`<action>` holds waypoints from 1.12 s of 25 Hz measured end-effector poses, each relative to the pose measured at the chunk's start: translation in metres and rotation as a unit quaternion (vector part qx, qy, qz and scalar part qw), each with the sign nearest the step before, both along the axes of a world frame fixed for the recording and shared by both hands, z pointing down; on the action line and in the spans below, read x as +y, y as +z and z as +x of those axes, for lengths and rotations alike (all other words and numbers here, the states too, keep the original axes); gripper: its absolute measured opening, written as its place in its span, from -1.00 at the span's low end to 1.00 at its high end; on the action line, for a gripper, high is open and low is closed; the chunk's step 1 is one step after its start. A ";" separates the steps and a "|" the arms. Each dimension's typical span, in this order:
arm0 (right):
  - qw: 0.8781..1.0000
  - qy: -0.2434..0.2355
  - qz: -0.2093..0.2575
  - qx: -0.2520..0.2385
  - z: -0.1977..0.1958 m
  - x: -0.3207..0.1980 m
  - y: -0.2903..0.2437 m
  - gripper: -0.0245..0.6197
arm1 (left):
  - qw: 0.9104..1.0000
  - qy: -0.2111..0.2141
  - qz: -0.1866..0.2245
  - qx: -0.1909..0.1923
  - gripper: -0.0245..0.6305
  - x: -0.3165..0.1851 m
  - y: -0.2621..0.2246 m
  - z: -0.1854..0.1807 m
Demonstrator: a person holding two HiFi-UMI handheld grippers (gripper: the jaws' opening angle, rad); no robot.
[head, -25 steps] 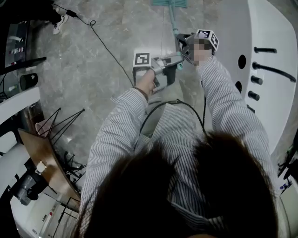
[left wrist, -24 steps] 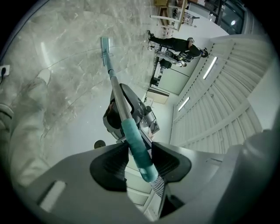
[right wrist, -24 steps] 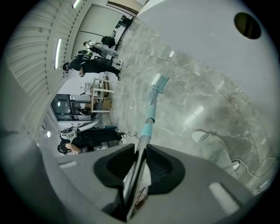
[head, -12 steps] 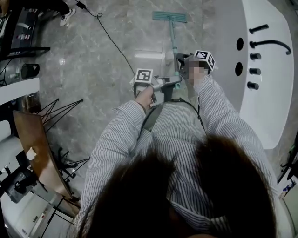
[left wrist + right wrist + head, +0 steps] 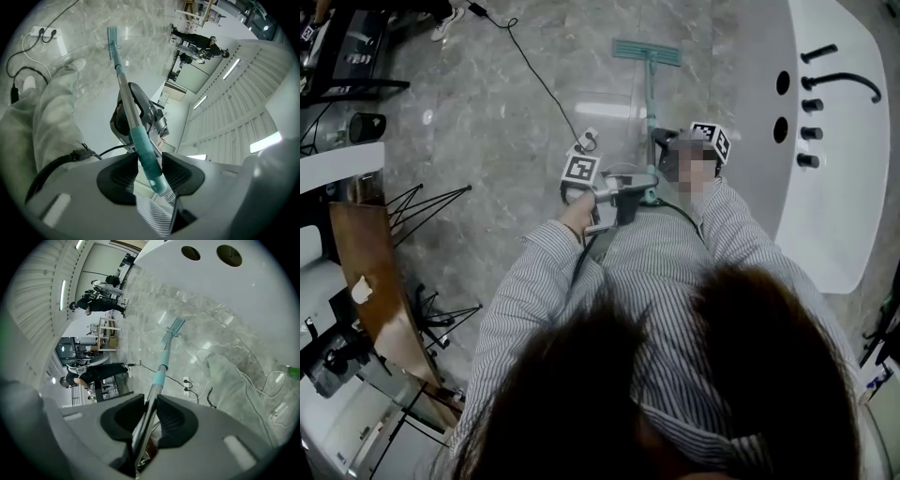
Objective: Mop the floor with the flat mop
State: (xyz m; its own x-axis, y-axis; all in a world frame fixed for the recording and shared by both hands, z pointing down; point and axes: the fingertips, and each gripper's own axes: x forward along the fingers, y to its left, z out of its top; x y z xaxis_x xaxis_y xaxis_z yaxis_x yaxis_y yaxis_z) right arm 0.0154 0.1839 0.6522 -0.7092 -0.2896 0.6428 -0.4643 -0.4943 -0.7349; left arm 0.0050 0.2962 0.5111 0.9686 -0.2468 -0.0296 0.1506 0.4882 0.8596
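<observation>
**A:** What do we find nearest the head camera?

**B:** We find the person's striped sleeves (image 5: pixel 534 281), each reaching forward to a gripper. The left gripper (image 5: pixel 639 187) is the nearer one. In its own view, both jaws press on the teal end grip (image 5: pixel 143 149) of the flat mop (image 5: pixel 649 103), so it is pinching the top of the handle.

**A:** And the right gripper?

**B:** We see the right gripper (image 5: pixel 660 150) just beyond the left one. It is clamped on the bare metal shaft (image 5: pixel 151 401) of the same handle, and its jaws stand nearly together with only the shaft between them.

**A:** Where does the mop itself lie?

**B:** We follow the handle sloping away from the person down to the mop head (image 5: pixel 647 52). The head sits flat on the grey marble floor (image 5: pixel 487 112), crosswise to the handle.

**A:** What lies around and beyond it?

**B:** We note a white power strip (image 5: pixel 586 141) on the floor near the left gripper's marker cube (image 5: pixel 579 169). A black cable (image 5: pixel 530 75) runs off toward the upper left. A white fixture (image 5: pixel 839 206) with dark holes stands to the right of the mop. Farthest off, the right gripper view shows people (image 5: pixel 98 303) standing by equipment.
</observation>
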 end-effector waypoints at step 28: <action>1.000 -0.025 -0.013 0.013 0.000 0.013 -0.003 -0.66 | 1.000 0.001 -0.001 -0.025 -0.42 0.011 0.001 0.001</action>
